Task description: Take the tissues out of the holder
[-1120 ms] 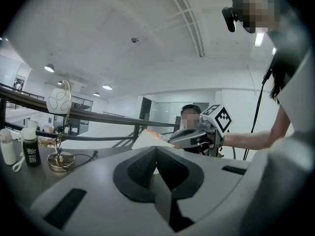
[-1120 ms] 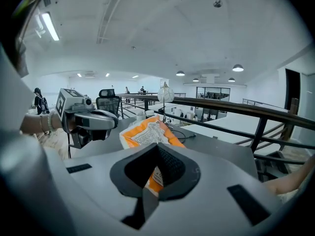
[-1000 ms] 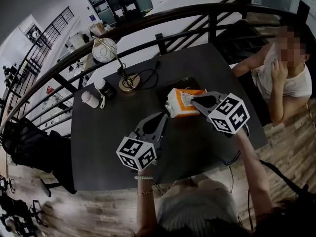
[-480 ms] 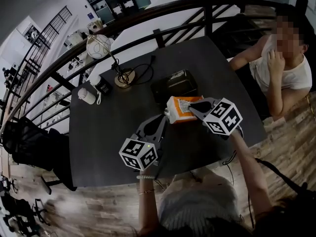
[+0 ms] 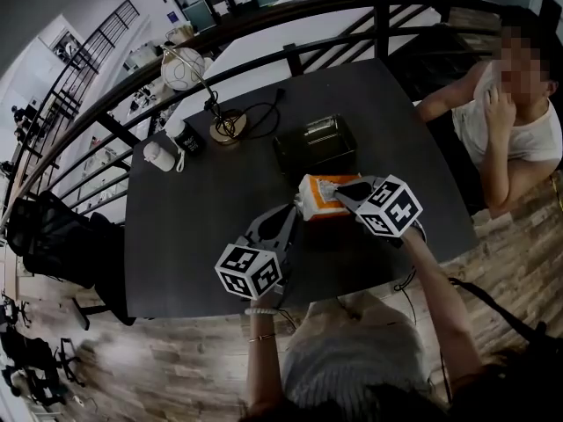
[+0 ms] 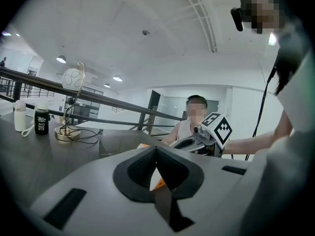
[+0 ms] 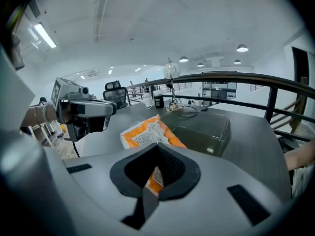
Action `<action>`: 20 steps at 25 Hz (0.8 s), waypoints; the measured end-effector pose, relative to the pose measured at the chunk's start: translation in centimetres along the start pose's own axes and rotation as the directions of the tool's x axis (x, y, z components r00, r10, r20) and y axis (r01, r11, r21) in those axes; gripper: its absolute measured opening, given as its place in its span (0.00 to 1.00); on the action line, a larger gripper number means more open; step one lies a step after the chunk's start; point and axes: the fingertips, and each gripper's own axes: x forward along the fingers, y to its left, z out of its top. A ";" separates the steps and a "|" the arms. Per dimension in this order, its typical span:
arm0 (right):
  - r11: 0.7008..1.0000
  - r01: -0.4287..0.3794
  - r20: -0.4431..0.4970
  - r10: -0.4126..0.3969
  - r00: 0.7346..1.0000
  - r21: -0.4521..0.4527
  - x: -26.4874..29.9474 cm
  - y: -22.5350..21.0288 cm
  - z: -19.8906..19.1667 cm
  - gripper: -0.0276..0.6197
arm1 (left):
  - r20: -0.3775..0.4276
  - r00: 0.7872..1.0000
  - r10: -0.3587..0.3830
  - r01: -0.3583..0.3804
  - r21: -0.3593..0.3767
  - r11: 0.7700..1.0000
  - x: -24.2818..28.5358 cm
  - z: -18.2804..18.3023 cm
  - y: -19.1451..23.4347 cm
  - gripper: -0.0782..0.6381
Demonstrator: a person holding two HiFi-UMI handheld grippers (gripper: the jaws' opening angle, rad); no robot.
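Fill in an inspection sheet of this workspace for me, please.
Surface: dark table, no spills seen.
Job's things: orange tissue pack out of the dark holder, which stands just beyond it.
Clutter: globe lamp, white bottle, black bottle.
Grippers: right gripper, jaws shut on the tissue pack; left gripper, jaws together at the pack's edge, grip unclear.
Cables: lamp cable looped on the table.
Surroundings: railing, seated person, black chair.
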 end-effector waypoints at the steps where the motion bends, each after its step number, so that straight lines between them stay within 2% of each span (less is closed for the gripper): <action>1: 1.000 -0.001 -0.006 0.001 1.000 -0.001 0.2 0.0 -0.3 0.06 | 0.001 1.000 0.003 -0.003 -0.005 1.000 -0.1 -0.2 0.0 0.12; 11: 1.000 -0.024 -0.054 0.024 0.998 0.000 3.1 0.5 -1.7 0.06 | -0.023 0.999 0.030 -0.031 -0.028 0.999 -0.2 -1.8 1.1 0.12; 20: 1.000 -0.029 -0.083 0.029 0.996 -0.004 4.3 0.8 -1.9 0.06 | -0.049 0.998 0.025 -0.027 -0.032 0.999 0.2 -2.5 1.1 0.12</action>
